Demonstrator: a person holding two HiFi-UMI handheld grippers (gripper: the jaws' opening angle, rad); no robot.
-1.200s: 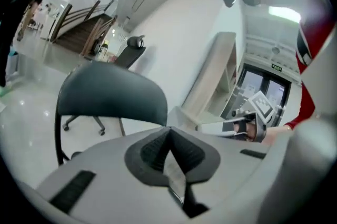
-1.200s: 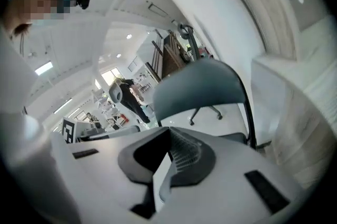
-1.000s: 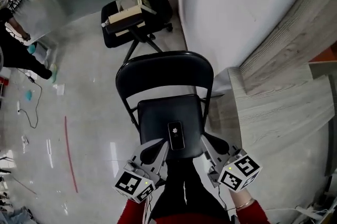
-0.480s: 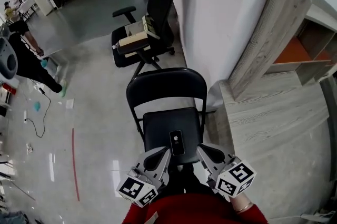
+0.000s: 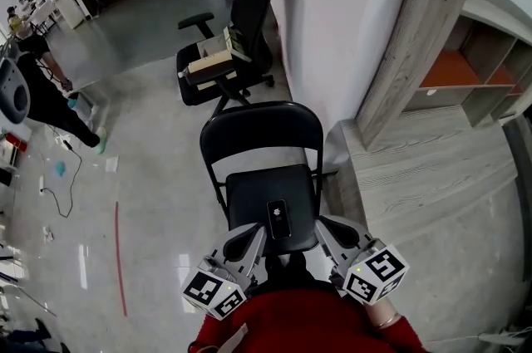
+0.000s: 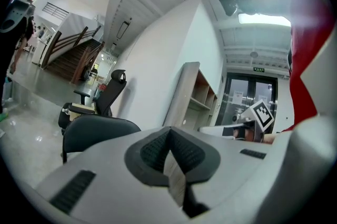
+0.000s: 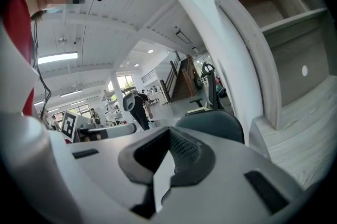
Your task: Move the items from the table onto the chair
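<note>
A black folding chair (image 5: 264,131) stands in the middle of the head view, and a dark phone (image 5: 278,219) lies flat on its seat. My left gripper (image 5: 252,236) hangs at the seat's front left corner, shut with nothing in it. At the front right corner, my right gripper (image 5: 324,228) is also shut and empty. The phone lies between the two, touched by neither. In the left gripper view the jaws (image 6: 169,136) meet in front of the chair's back (image 6: 97,130). The right gripper view shows its jaws (image 7: 169,136) closed, with the chair's back (image 7: 213,123) beyond.
A grey wood-grain table (image 5: 432,177) runs along the right, against a white wall. An open shelf unit (image 5: 465,69) stands on it at the back. A black office chair (image 5: 220,52) with boxes is behind the folding chair. A person (image 5: 37,85) stands far left.
The head view has tilted up, so the shelf unit and more of the room show. Both grippers stay shut by the seat's front edge. The phone has not moved.
</note>
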